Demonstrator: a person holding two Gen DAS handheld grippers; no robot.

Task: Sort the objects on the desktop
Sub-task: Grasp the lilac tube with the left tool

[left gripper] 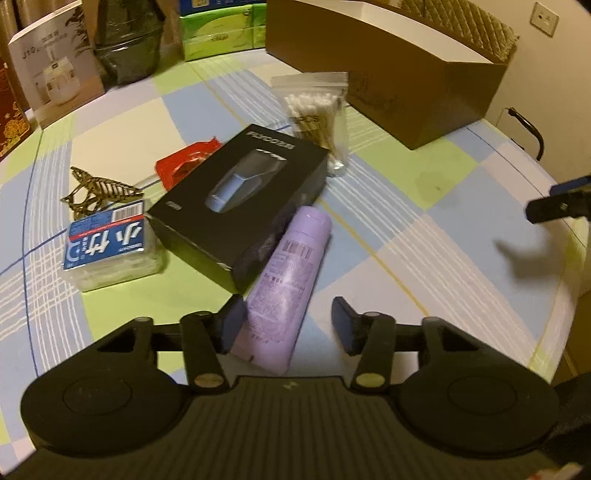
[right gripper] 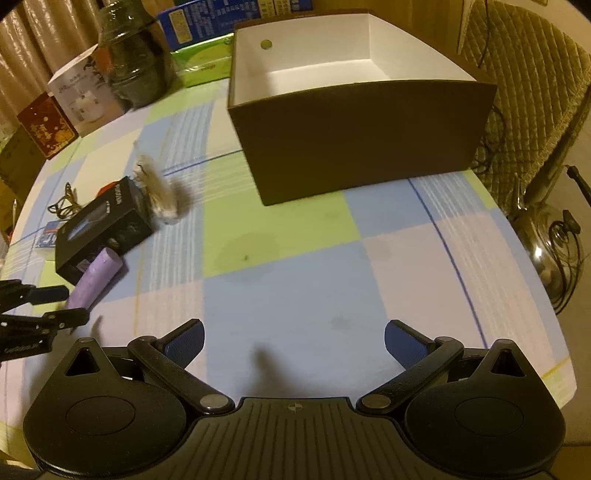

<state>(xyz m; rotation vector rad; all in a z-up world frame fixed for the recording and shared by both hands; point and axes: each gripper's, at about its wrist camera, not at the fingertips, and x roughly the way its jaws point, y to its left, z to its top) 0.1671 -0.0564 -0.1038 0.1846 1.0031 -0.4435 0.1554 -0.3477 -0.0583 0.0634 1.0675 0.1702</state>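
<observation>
A purple bottle [left gripper: 288,266] lies on the checked tablecloth against a black shaver box [left gripper: 240,203]. My left gripper [left gripper: 288,314] straddles the bottle's near end. Its left pad [left gripper: 234,321] touches the bottle, while the right pad [left gripper: 343,325] stands a gap away, so it is open. Around the black box lie a bag of cotton swabs [left gripper: 319,114], a red packet [left gripper: 181,166], a gold hair claw [left gripper: 99,188] and a blue-labelled clear box [left gripper: 107,240]. My right gripper [right gripper: 293,332] hangs open over bare cloth with nothing between its fingers. The bottle [right gripper: 96,280] lies far to its left.
A large brown open box [right gripper: 354,136], white and bare inside, stands at the back right. A white product box [left gripper: 55,66], a dark jar [left gripper: 129,44] and green tissue packs [left gripper: 221,33] line the far edge. Beyond the right table edge are a quilted chair [right gripper: 528,92] and a kettle [right gripper: 546,236].
</observation>
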